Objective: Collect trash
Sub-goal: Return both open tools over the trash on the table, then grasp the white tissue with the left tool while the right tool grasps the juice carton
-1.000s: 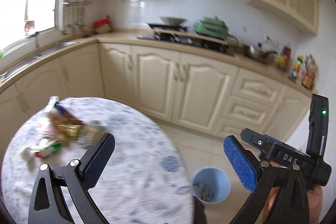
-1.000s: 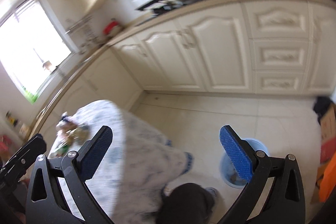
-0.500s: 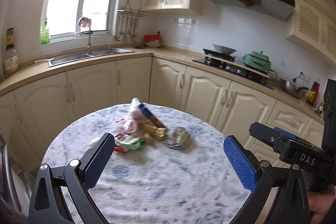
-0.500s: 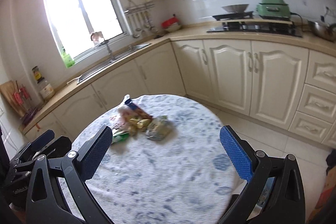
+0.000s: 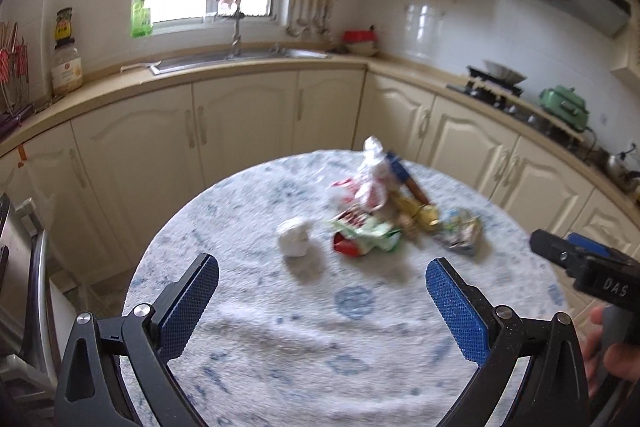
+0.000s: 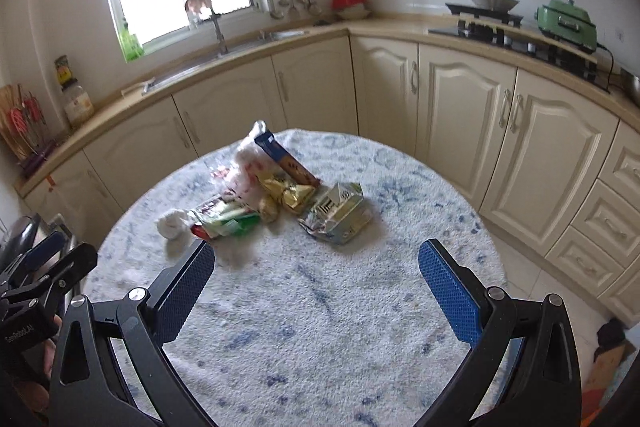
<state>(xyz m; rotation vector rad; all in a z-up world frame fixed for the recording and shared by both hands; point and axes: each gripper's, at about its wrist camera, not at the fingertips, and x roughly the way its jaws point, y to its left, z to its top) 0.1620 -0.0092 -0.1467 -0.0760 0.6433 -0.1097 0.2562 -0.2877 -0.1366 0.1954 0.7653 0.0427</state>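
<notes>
A round surface (image 6: 320, 307) with a blue-flecked white cover stands in a cream kitchen. Trash lies heaped on its far half: a crumpled tissue (image 6: 173, 223), green wrapper (image 6: 224, 223), gold wrapper (image 6: 286, 193) and flattened carton (image 6: 340, 213). Both the left tool (image 5: 322, 301) and right tool (image 6: 316, 291) are spread, empty, short of the heap. Motion blur softens labels.

The round counter (image 6: 360, 307) had a fuzzy white and blue cover. A little heap of trash lay on it: a white paper ball (image 6: 172, 223), a green wrapper (image 6: 226, 223), a gold wrapper (image 6: 286, 193), a squashed carton (image 6: 340, 213) and a blue box (image 6: 282, 157).
</notes>
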